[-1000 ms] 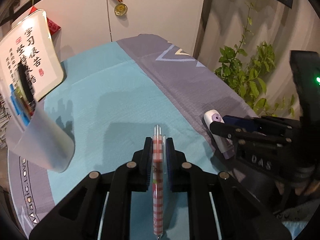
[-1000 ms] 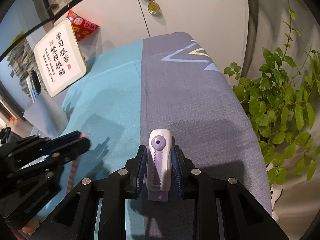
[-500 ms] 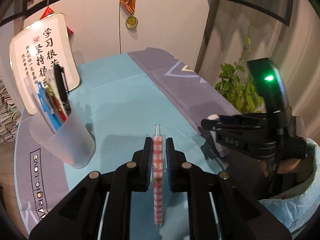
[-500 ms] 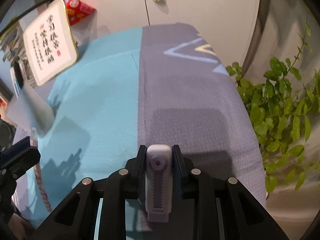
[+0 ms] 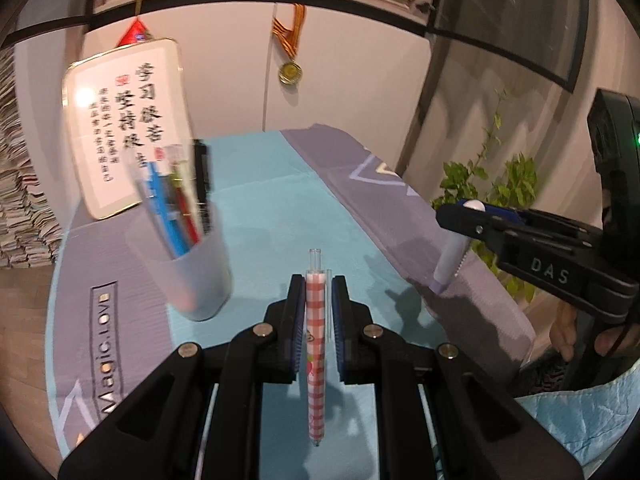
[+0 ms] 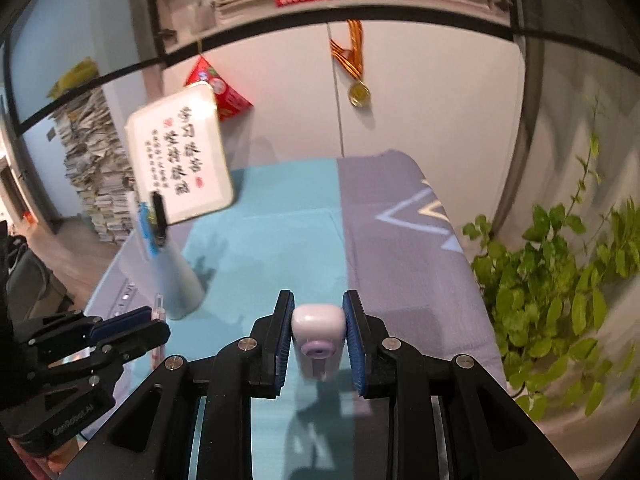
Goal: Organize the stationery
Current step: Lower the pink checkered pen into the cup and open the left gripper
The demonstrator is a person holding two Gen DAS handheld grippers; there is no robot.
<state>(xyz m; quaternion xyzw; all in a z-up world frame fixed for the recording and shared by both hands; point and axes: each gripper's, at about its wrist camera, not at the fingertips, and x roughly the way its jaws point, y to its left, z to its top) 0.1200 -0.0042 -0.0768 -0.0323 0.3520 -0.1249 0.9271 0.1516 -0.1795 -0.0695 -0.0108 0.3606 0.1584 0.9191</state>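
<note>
A: Left wrist view: why is the left gripper (image 5: 318,308) clamped on the red-checked pen (image 5: 315,356)?

B: To carry it lengthwise to the translucent plastic cup (image 5: 188,268), nearby on its left. The right gripper (image 6: 318,330) is closed around the white-and-lilac correction tape (image 6: 319,338), held above the table.

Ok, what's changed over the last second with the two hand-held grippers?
Both lifted and tilted up: the views now take in the shelves, and the pen cup sits nearer the left hand-held gripper. No change in grip: left holds the checked pen, right hand-held gripper the white-and-purple tool.
</note>
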